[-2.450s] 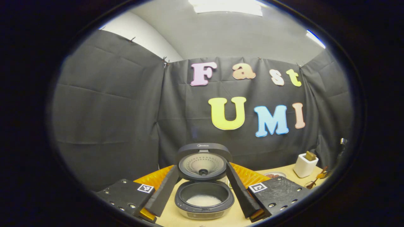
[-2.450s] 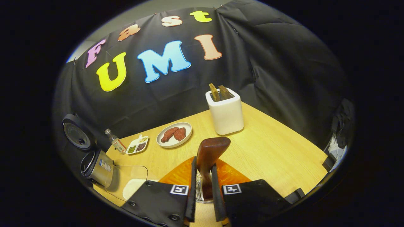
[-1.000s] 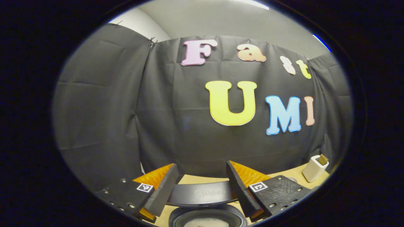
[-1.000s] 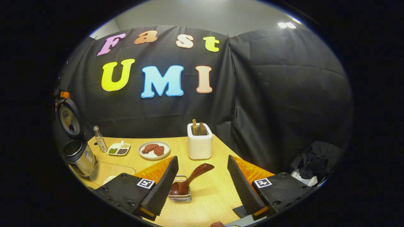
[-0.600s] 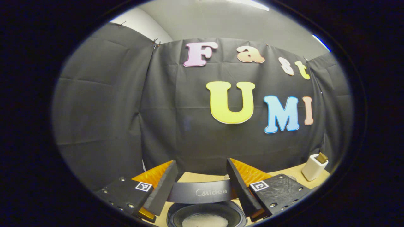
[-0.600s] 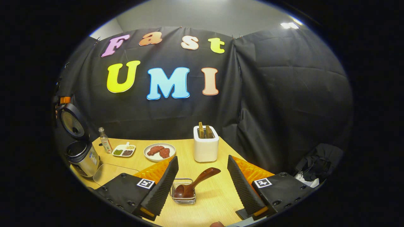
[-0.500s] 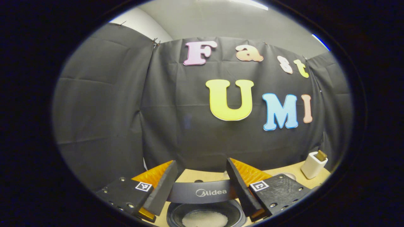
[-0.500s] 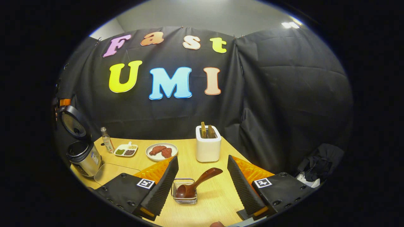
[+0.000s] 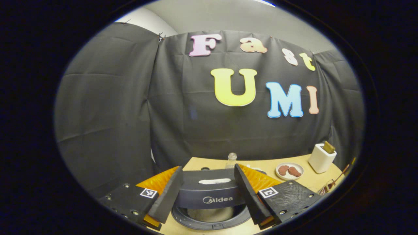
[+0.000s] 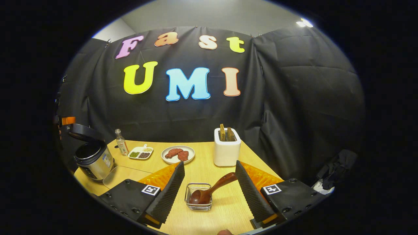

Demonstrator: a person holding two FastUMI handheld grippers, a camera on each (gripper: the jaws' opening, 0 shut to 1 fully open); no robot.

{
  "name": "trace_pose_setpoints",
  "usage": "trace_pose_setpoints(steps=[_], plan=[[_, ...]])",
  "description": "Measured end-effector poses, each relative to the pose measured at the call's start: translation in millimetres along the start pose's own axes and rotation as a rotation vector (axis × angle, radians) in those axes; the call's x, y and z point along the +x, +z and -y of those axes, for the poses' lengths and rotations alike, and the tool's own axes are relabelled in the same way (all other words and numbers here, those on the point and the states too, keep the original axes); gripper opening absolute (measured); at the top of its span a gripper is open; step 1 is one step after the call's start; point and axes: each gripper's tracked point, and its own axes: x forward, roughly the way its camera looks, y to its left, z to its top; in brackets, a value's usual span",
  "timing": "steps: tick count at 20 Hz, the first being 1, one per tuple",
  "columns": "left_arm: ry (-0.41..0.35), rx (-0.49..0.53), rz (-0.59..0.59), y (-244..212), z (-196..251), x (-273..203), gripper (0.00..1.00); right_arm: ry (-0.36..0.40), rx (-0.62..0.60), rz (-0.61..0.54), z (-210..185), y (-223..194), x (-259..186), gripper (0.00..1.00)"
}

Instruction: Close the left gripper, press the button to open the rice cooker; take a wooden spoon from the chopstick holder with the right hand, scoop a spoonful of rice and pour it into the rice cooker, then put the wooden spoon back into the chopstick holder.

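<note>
In the left gripper view, the rice cooker's dark lid (image 9: 209, 192) hangs tilted, part-way down over the pot's rim (image 9: 209, 222). My left gripper (image 9: 207, 169) is open, one finger on each side of the lid's front. In the right gripper view, the cooker (image 10: 94, 159) stands at the far left with its lid (image 10: 83, 132) half lowered. The wooden spoon (image 10: 212, 191) rests bowl-down in the small wire chopstick holder (image 10: 198, 199), handle slanting up to the right. My right gripper (image 10: 209, 164) is open just short of it, touching nothing.
On the wooden table (image 10: 202, 169) stand a white toaster (image 10: 226, 148), a plate of meat (image 10: 178, 153), a divided dish (image 10: 140, 152) and a small bottle (image 10: 120, 142). A clear rice container (image 10: 125, 173) lies beside the cooker. Black cloth walls close the back and sides.
The cooker's lid swung from upright to half down, with the left gripper following it. The right gripper let go of the spoon, left it in the holder and drew back.
</note>
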Motion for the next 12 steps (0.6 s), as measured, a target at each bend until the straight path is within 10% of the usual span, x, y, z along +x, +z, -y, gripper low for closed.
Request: trace_pose_setpoints(steps=[12], plan=[[0.006, 0.012, -0.12, -99.8, 6.3, -18.3, 0.95, 0.037, -0.027, -0.002, -12.7, -0.3, -5.4, 0.98]])
